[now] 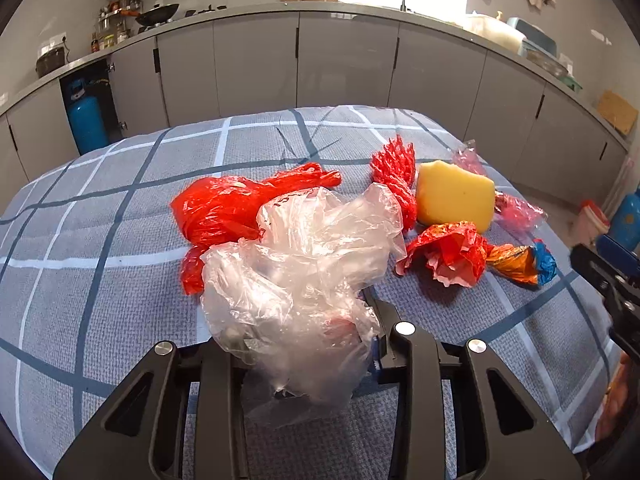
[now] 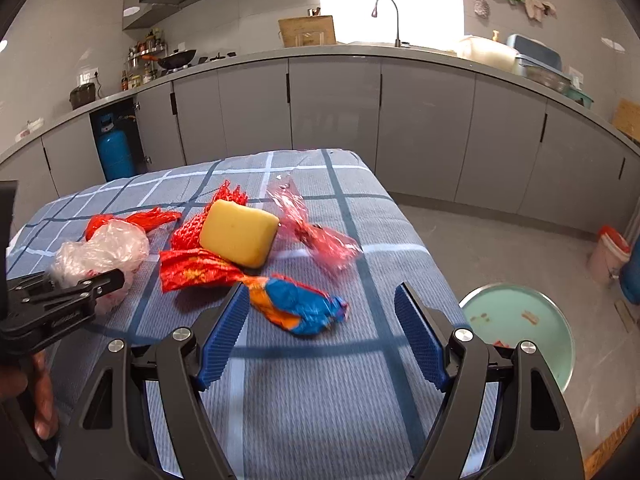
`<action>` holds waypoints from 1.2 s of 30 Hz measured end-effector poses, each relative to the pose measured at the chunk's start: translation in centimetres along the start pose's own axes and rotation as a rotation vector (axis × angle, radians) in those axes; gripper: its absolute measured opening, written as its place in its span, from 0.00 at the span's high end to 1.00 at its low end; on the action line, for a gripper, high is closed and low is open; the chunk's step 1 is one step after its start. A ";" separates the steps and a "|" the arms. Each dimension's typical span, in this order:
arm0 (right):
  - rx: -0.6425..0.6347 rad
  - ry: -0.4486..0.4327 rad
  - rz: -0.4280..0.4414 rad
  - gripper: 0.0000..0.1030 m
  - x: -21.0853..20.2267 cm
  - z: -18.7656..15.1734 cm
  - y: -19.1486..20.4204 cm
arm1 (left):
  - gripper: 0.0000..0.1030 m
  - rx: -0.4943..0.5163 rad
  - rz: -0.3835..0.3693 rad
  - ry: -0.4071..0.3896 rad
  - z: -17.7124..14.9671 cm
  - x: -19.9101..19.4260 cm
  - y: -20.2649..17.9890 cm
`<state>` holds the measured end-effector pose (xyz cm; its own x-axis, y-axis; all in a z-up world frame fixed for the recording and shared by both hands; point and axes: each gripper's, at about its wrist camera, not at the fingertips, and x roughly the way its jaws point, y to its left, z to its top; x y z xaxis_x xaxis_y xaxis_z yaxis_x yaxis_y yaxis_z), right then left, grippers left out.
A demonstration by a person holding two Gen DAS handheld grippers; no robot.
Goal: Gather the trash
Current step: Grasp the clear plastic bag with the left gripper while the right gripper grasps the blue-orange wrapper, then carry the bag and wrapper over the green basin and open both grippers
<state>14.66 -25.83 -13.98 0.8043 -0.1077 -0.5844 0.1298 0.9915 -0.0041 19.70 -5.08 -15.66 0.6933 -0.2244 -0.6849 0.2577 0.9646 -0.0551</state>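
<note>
My left gripper [image 1: 304,344] is shut on a crumpled clear plastic bag [image 1: 304,272], which hides its fingertips; it also shows in the right wrist view [image 2: 100,252]. A red plastic bag [image 1: 224,208] lies behind it. My right gripper [image 2: 320,312] is open, low over the cloth, with an orange-and-blue wrapper [image 2: 296,308] just ahead between its blue pads [image 2: 226,332]. A yellow sponge [image 2: 240,236], red mesh [image 2: 188,232], a red-orange wrapper [image 2: 192,272] and pink cellophane [image 2: 316,236] lie beyond.
The trash lies on a table with a blue checked cloth [image 2: 320,400]. A pale green round basin [image 2: 520,328] sits on the floor right of the table. Grey kitchen cabinets [image 2: 336,108] stand behind. The left gripper's body [image 2: 52,308] shows at the left.
</note>
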 end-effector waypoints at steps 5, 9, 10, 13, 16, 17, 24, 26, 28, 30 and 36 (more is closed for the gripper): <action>-0.023 0.059 0.024 0.29 2.7 0.5 0.8 | 0.67 0.004 -0.005 -0.016 0.1 -0.2 -0.2; -0.035 0.120 0.054 0.31 4.1 0.3 1.0 | 0.67 -0.004 -0.013 -0.020 0.1 -0.3 0.1; -0.039 0.130 0.060 0.32 4.2 0.2 1.1 | 0.67 -0.004 -0.014 -0.019 0.1 -0.3 0.1; -0.049 0.174 0.063 0.52 4.9 -0.6 1.4 | 0.67 -0.002 -0.016 -0.021 0.1 -0.4 0.2; -0.065 0.172 0.073 0.63 4.8 -0.9 1.8 | 0.67 -0.004 -0.019 -0.022 0.0 -0.4 0.3; -0.073 0.172 0.077 0.65 4.8 -0.9 1.9 | 0.67 -0.004 -0.020 -0.021 0.1 -0.4 0.3; -0.095 0.164 0.099 0.72 3.5 -1.8 2.8 | 0.67 -0.004 -0.018 -0.025 0.0 -0.4 0.3; -0.085 0.161 0.110 0.75 3.0 -2.0 2.9 | 0.67 -0.005 -0.017 -0.030 0.0 -0.5 0.4; -0.077 0.160 0.119 0.75 2.6 -2.3 3.2 | 0.67 -0.008 -0.017 -0.037 0.0 -0.7 0.6; -0.074 0.158 0.129 0.76 2.0 -2.7 3.4 | 0.67 -0.014 -0.015 -0.051 0.0 -1.0 0.7; -0.036 0.138 0.138 0.78 0.3 -3.5 3.3 | 0.67 -0.032 -0.006 -0.097 -0.1 -1.8 1.1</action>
<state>13.28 -22.35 -17.04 0.7255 0.0385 -0.6871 0.0007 0.9984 0.0566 18.61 -3.60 -14.56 0.7539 -0.2407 -0.6113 0.2412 0.9669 -0.0832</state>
